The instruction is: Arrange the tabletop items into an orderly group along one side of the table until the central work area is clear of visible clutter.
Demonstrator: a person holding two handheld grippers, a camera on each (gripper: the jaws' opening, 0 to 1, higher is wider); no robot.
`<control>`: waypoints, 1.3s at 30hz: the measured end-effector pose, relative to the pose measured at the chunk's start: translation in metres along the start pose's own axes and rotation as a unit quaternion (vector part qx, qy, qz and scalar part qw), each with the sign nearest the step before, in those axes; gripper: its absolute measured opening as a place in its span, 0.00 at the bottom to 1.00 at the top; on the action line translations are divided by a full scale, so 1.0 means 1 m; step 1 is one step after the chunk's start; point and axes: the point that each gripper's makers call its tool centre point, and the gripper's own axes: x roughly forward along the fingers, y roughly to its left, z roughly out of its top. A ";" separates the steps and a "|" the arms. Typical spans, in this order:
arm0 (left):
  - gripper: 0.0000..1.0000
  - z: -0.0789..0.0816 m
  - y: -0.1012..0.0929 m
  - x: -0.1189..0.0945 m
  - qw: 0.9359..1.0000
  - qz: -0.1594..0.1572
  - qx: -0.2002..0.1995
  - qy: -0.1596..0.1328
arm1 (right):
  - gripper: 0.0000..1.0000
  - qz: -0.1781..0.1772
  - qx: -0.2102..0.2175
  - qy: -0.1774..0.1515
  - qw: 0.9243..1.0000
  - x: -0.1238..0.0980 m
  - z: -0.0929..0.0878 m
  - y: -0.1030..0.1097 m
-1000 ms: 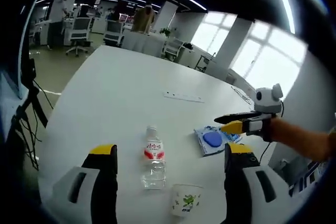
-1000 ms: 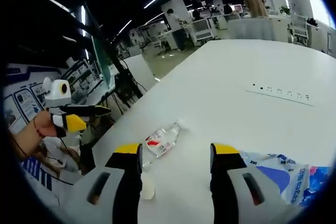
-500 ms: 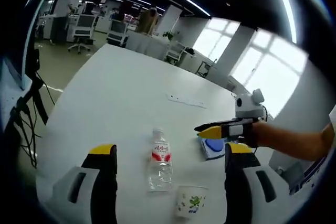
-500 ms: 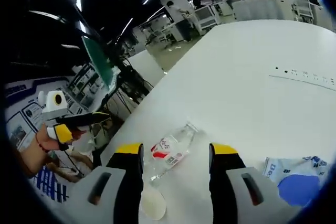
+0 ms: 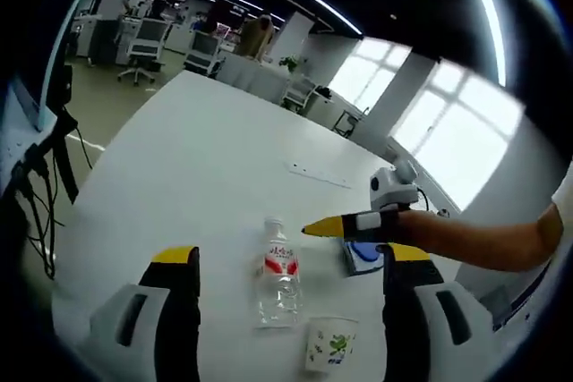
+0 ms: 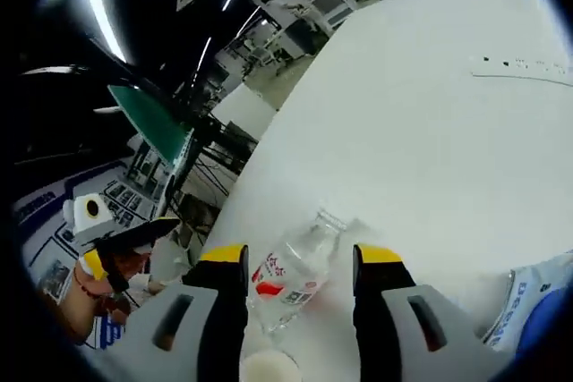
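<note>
Right tool (image 6: 297,266) spread wide, holding nothing, hanging over the lying water bottle (image 6: 294,266); bottle sits between the jaws, cap pointing away from the tool, not touching either jaw as far as I can tell. Paper cup (image 6: 267,369) just below the bottle, at the tool's base; blue wipes pack (image 6: 537,306) off to the tool's right. Left tool (image 5: 285,297) also wide apart and empty, hovering short of the same bottle (image 5: 277,275), cup (image 5: 326,346) near its right jaw, pack (image 5: 363,255) beyond that jaw, partly behind the right tool (image 5: 309,230) coming in from the right with its tips reaching toward the bottle cap. White surface (image 5: 197,158) otherwise bare apart from a socket strip (image 5: 318,174) farther out. Looks like the right tool is lining up on the bottle. Risks: bottle is round and on its side, so an off-centre close would roll it or squirt it out; it lies close to the cup, so a nudge could tip the cup; both tools near one item, could collide
</note>
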 end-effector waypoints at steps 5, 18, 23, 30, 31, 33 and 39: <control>0.86 -0.001 -0.001 0.004 1.000 -0.010 -0.002 -0.002 | 0.44 0.004 0.034 0.001 0.999 0.011 0.000 -0.004; 0.85 -0.005 -0.003 0.020 0.999 -0.038 -0.004 0.001 | 0.40 0.016 0.091 -0.001 0.996 0.030 0.000 -0.013; 0.85 -0.007 -0.001 0.024 0.999 -0.041 -0.003 0.005 | 0.36 0.025 0.110 -0.008 0.994 0.035 0.001 -0.011; 0.85 -0.008 -0.004 0.029 0.999 -0.049 -0.004 0.007 | 0.35 0.030 0.125 -0.011 0.992 0.042 0.000 -0.014; 0.84 -0.008 -0.004 0.029 0.999 -0.050 -0.004 0.008 | 0.34 0.033 0.127 -0.011 0.991 0.043 0.000 -0.014; 0.84 -0.009 -0.005 0.030 0.999 -0.050 -0.004 0.009 | 0.32 0.035 0.133 -0.014 0.990 0.045 0.002 -0.014; 0.84 -0.010 -0.005 0.031 0.999 -0.052 -0.002 0.010 | 0.24 0.040 0.161 -0.029 0.986 0.048 0.003 -0.017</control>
